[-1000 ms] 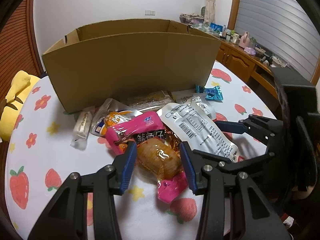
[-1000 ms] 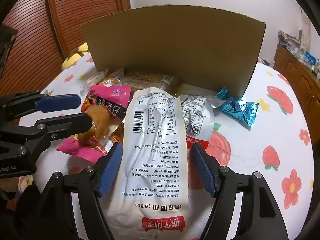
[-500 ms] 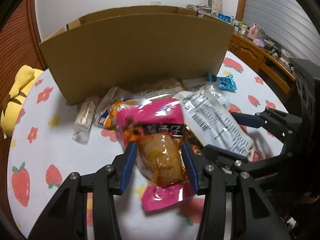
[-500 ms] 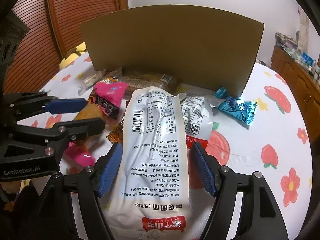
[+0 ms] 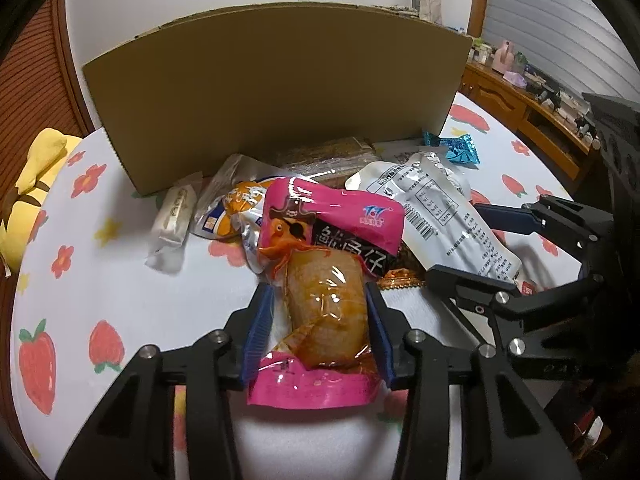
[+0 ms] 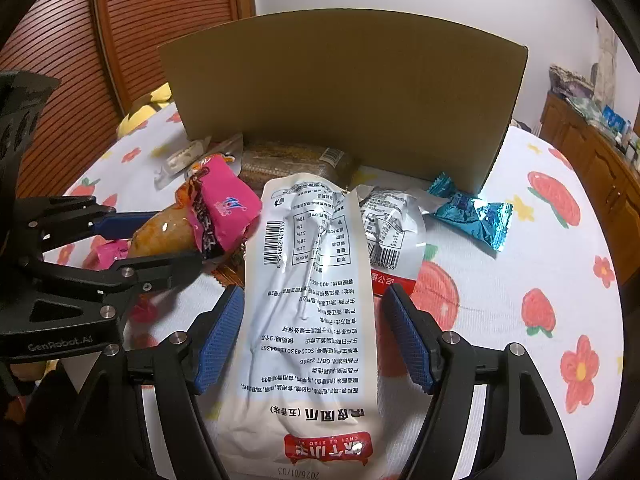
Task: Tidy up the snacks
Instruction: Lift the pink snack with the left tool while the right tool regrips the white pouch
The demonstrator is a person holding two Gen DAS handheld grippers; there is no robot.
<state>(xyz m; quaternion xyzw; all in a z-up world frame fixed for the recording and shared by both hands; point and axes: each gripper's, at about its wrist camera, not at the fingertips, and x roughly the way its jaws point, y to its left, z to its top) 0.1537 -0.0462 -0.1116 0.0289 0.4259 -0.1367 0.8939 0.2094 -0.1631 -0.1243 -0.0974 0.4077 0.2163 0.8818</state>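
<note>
Step in hand: lifting. My left gripper, jaws closing, pinches the pink snack pack clear of the tablecloth, and my right gripper straddles the white pouch lying among the snacks, its jaws spread with a gap on one side. Next, I judge, carry the pack over the near wall of the cardboard box at twelve o'clock. Both grippers pitch steeply downward.
</note>
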